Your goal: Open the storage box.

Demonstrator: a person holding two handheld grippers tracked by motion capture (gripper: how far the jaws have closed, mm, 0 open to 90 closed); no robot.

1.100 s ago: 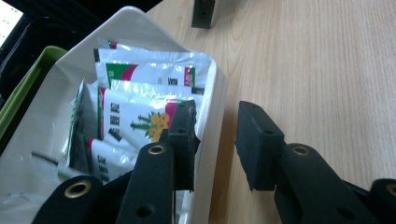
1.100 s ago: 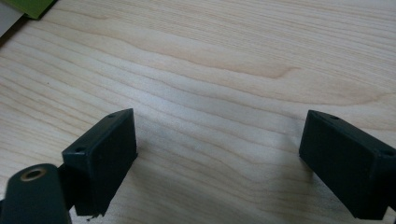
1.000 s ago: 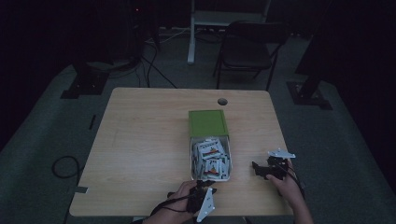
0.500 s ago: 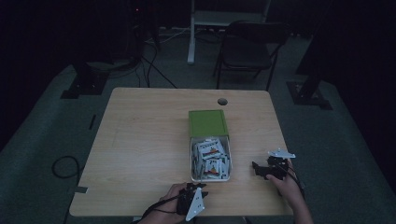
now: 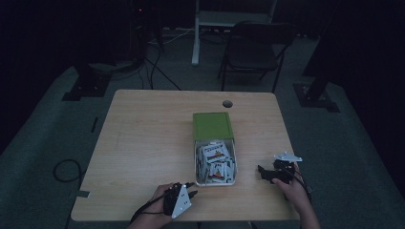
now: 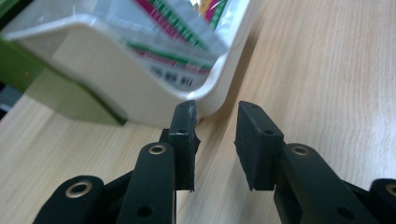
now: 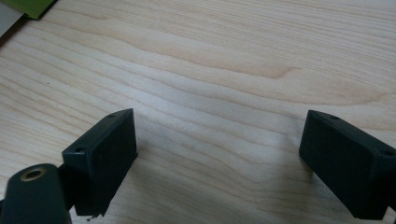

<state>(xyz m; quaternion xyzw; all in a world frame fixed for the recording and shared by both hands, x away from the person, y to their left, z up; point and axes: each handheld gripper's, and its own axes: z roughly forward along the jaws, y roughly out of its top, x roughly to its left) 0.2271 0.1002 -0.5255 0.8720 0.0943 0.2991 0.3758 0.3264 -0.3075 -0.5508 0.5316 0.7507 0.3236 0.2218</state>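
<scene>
High view: left gripper (image 5: 193, 194) low near the table's front edge, white box (image 5: 215, 182) of packets just beyond its tips, green lid (image 5: 213, 126) past that. Right gripper (image 5: 262, 171) off the box's far side, well apart.

Left gripper view: jaws part-open, nothing between; box corner (image 6: 205, 95) just ahead of one jaw.

Right gripper view: jaws spread wide over bare table (image 7: 224, 60).
</scene>
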